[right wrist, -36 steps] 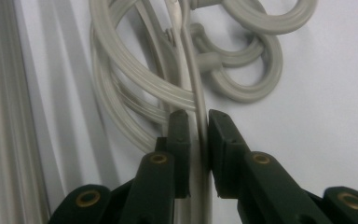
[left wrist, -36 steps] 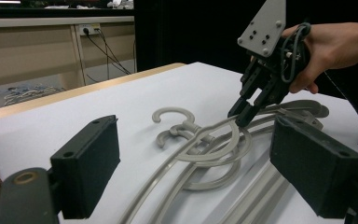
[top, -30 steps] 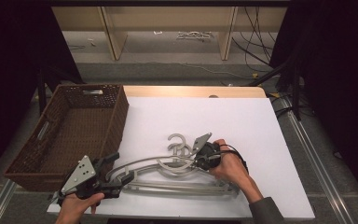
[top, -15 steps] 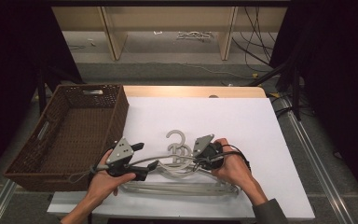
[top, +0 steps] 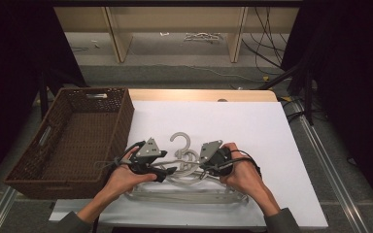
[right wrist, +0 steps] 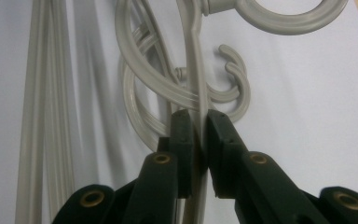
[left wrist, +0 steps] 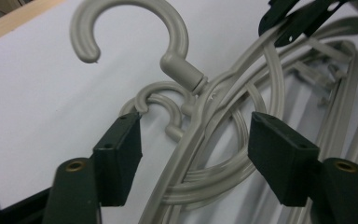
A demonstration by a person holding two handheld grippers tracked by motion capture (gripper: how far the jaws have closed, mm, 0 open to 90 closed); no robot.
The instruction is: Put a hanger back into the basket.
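Left tongs [top: 167, 171] now nearer hangers [top: 184, 160]

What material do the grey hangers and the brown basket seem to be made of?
Hangers: probably moulded plastic, matt pale grey, with ribbed arms and a smooth seamless hook. Basket: looks like woven wicker or rattan, dark brown; the weave shows on its walls, though it may be synthetic.

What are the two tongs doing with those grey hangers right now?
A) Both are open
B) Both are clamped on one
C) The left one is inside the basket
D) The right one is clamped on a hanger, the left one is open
D: the right tongs pinch a hanger arm between their jaws, while the left tongs stand wide open around the hanger pile.
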